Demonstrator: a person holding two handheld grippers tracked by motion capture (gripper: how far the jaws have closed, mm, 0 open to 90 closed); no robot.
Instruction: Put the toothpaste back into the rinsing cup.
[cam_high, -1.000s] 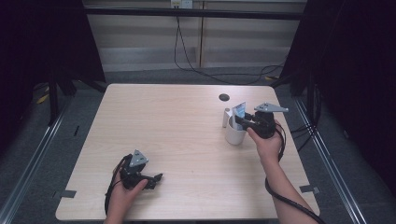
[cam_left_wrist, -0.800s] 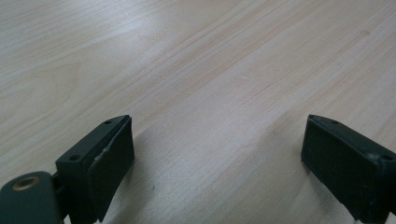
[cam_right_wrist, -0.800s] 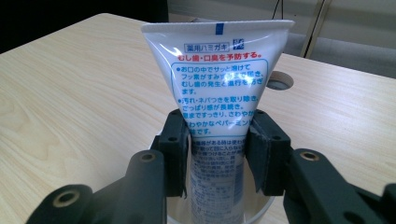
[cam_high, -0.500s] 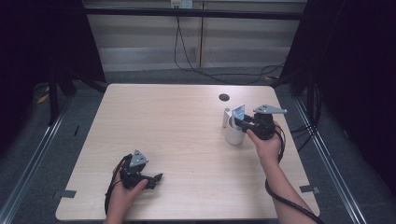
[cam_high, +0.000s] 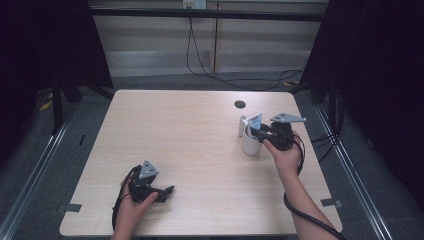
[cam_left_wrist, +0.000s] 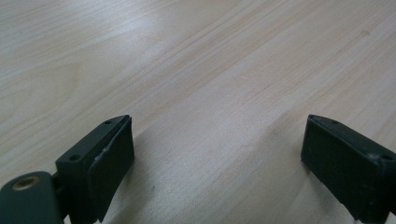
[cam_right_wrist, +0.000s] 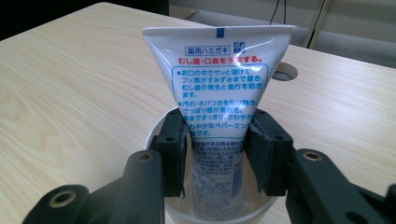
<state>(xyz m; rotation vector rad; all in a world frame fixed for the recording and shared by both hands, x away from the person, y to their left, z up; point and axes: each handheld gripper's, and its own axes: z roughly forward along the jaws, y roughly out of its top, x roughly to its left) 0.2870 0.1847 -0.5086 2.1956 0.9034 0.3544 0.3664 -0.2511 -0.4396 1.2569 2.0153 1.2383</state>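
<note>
Right gripper view: glossy, wedge-shaped toothpaste tube (cam_right_wrist: 219, 88)

We see a pale wood-grain rectangular table (cam_high: 200, 150) with a small round dark hole (cam_high: 240, 104) near its far edge, grey carpeted floor (cam_high: 50, 165) around it, and black cables (cam_high: 200, 65) trailing behind.

Looks like a lab recording booth, not a home — bare light-wood table (cam_high: 190, 150) with a cable hole (cam_high: 240, 104) near its far edge, black curtains (cam_high: 45, 45) either side, loose cables (cam_high: 200, 60) down the back wall, metal floor rails (cam_high: 37, 170).
</note>
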